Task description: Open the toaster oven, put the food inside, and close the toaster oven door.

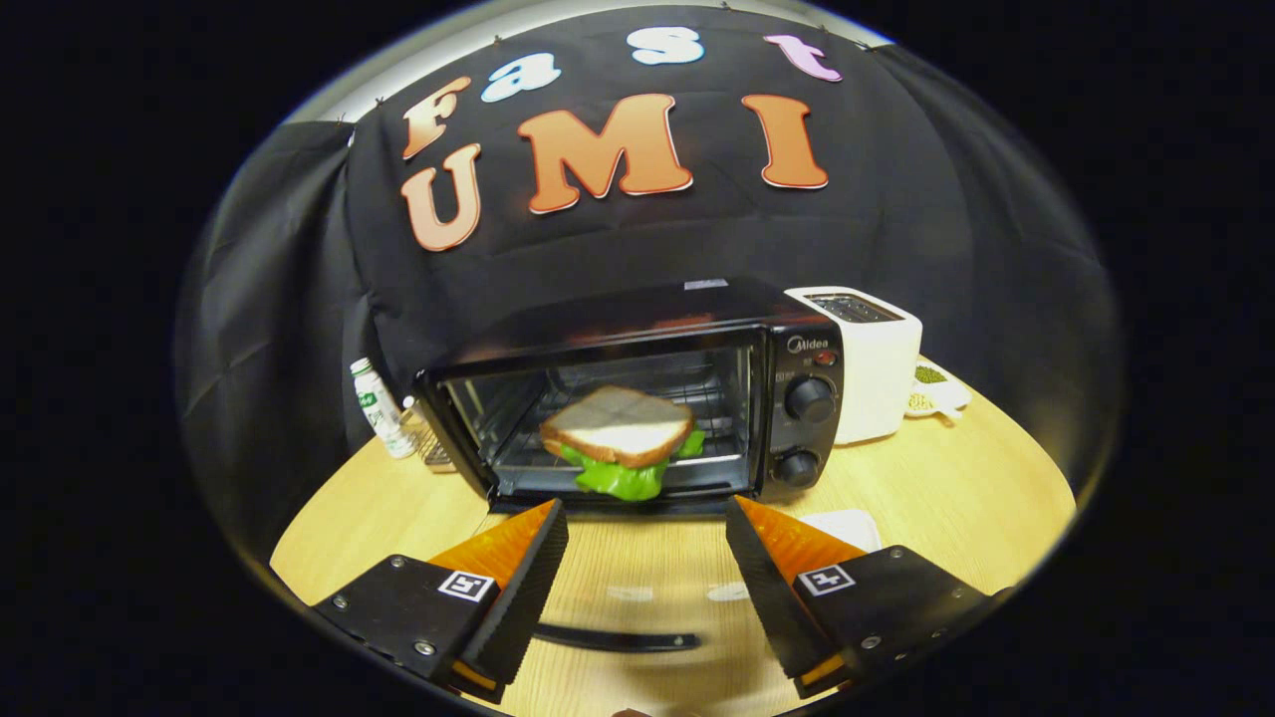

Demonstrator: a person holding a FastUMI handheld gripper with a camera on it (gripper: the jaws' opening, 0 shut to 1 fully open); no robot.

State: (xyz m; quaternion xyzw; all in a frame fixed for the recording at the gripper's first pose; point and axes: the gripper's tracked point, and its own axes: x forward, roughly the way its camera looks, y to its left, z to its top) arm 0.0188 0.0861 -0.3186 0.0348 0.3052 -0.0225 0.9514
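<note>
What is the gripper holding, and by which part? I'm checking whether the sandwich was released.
Nothing: the gripper is open, and the sandwich rests inside the toaster oven.

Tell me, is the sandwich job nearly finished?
Nearly. The toaster oven is open, and the sandwich already sits on the rack inside. The gripper is open and holds nothing, its fingers spread just in front of the oven with the lowered door below them. One step is left: lifting that door to shut the oven.
</note>
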